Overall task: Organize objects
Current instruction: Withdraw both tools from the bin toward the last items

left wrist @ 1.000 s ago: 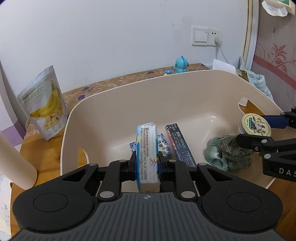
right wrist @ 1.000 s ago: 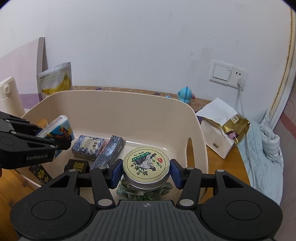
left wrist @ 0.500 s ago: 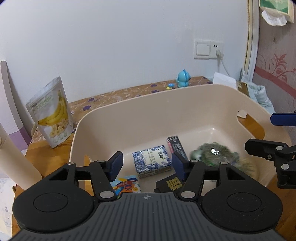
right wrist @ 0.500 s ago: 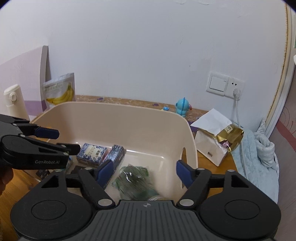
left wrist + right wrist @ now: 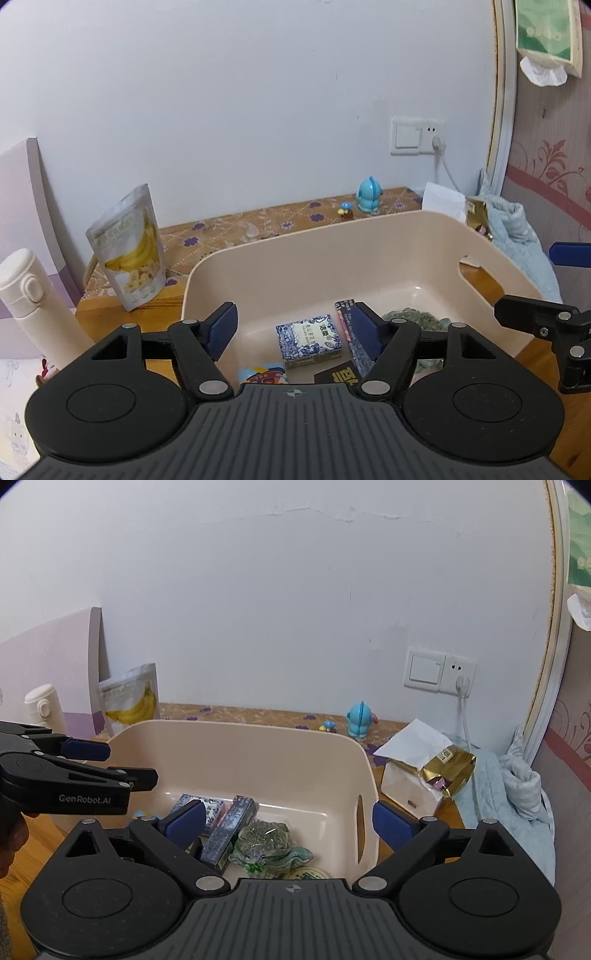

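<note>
A beige plastic bin [image 5: 332, 240] [image 5: 258, 746] stands on the wooden desk. Inside lie a blue-and-white patterned box [image 5: 308, 339] [image 5: 214, 806], a long dark tube box [image 5: 351, 332] [image 5: 229, 830], a green wrapped bundle on a green cloth [image 5: 264, 838] [image 5: 410, 319], a round tin [image 5: 306, 874], a colourful tissue pack [image 5: 262, 373] and a black packet [image 5: 338, 374]. My left gripper [image 5: 295, 328] is open and empty above the bin's near side. My right gripper [image 5: 290, 821] is open and empty above the bin's right part.
A banana chips pouch [image 5: 127, 247] and a white thermos [image 5: 33, 306] stand left of the bin. A blue toy figure [image 5: 367, 195] stands by the wall. A white and gold bag [image 5: 424, 771] and a blue cloth [image 5: 509, 797] lie right of the bin.
My left gripper let go of the tissue pack and my right gripper let go of the round tin; both now lie in the bin. Both grippers opened and rose, pulling back.
</note>
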A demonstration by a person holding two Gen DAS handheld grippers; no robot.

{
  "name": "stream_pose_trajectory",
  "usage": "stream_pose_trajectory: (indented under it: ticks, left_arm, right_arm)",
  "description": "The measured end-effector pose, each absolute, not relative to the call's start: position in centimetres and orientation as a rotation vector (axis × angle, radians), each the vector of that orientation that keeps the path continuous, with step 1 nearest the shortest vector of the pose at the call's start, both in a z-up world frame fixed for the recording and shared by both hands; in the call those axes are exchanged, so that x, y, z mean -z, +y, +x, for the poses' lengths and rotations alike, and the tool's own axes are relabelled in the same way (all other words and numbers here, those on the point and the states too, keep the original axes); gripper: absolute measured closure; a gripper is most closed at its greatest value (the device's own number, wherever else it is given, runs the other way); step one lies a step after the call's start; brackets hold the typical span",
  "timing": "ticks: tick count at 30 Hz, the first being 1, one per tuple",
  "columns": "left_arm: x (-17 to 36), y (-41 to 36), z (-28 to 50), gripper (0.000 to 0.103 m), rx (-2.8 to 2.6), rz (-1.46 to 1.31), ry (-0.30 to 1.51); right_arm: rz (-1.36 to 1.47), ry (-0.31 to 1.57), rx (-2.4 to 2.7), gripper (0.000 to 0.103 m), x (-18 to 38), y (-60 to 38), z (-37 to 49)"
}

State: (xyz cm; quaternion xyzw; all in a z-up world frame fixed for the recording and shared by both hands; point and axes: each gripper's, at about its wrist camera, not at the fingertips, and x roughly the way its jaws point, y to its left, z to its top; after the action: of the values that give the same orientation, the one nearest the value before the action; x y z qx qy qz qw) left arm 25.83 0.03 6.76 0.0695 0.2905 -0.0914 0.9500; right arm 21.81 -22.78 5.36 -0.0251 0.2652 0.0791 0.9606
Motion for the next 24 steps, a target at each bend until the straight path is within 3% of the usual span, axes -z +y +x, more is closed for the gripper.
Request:
stream_pose_trajectory:
  ticks: [9,24]
  left_arm:
    - [-8.7,0.6,22.0,0.026,0.189,0.134,0.547]
    - [-8.2,2.4,17.0,0.024,0.19,0.152,0.555]
  right_arm:
    - [-0.048,0.504,-0.171,0.0,-6.4,-23.4,19.2]
    - [-0.115,0.518,-0.167,0.0,-5.4,-23.4,14.4]
